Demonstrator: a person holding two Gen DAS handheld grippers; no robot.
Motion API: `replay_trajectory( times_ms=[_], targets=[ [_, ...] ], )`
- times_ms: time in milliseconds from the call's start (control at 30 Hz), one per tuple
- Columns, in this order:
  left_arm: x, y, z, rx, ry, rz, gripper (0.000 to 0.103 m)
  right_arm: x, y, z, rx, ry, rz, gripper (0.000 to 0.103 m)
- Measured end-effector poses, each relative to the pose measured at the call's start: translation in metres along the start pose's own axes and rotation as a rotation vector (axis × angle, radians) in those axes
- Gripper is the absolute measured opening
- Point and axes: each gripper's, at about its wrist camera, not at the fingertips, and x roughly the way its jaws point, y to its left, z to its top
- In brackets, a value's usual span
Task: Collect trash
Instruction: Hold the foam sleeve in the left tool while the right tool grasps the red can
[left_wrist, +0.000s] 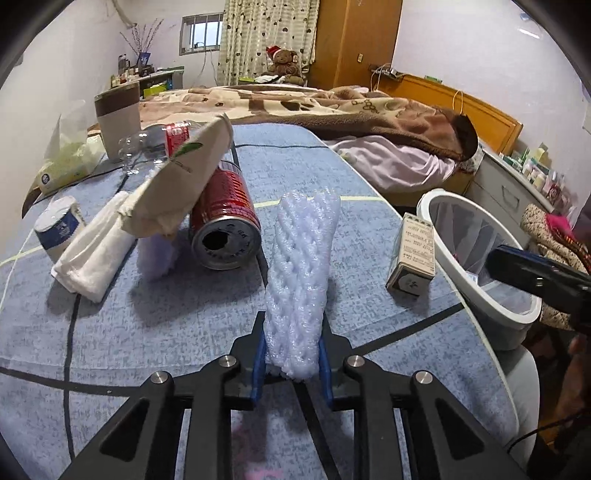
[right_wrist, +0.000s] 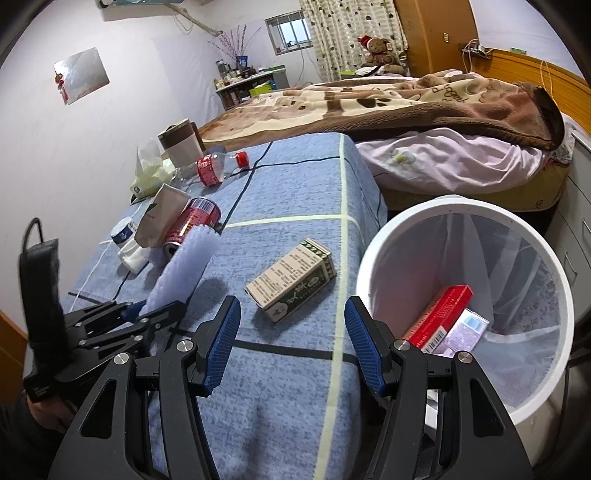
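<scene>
My left gripper (left_wrist: 291, 343) is shut on a white foam net sleeve (left_wrist: 301, 273), held just above the blue checked table; the sleeve also shows in the right wrist view (right_wrist: 184, 266). My right gripper (right_wrist: 291, 325) is open and empty above the table's right edge, beside the white trash bin (right_wrist: 376, 251). The bin holds a red box (right_wrist: 439, 317) and a pale box (right_wrist: 467, 330). A green-and-cream carton (right_wrist: 293, 278) lies on the table just ahead of the right gripper.
A red can (left_wrist: 225, 218) lies on its side under a tilted paper bag (left_wrist: 188, 173). A folded white tissue (left_wrist: 94, 245), a small tub (left_wrist: 59, 225), a plastic bottle (right_wrist: 212, 168), a tissue pack (left_wrist: 68, 162) and a mug (left_wrist: 118, 114) stand at the left. A bed (right_wrist: 424, 122) lies behind.
</scene>
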Motion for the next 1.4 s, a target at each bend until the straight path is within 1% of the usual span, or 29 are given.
replay_trajectory(
  times_ms=[300,533,733,967,1167,1400],
  targets=[
    [-0.017,0.015,0.0,-0.037,-0.04,0.016,0.023,0.014,0.008,0.007,0.003,0.012,-0.003,0.06],
    [-0.029,0.033,0.001,-0.086,-0.076,0.046,0.023,0.023,0.023,0.016,-0.033,0.01,0.026,0.06],
    [-0.036,0.06,0.0,-0.144,-0.097,0.078,0.023,0.035,0.042,0.026,-0.078,0.016,0.052,0.06],
    [-0.041,0.087,-0.001,-0.2,-0.12,0.1,0.023,0.055,0.068,0.035,-0.118,0.036,0.091,0.06],
    [-0.041,0.103,-0.002,-0.227,-0.125,0.1,0.023,0.072,0.086,0.041,-0.128,0.059,0.115,0.06],
    [-0.038,0.113,-0.004,-0.24,-0.127,0.085,0.023,0.092,0.099,0.048,-0.106,0.087,0.112,0.06]
  ],
)
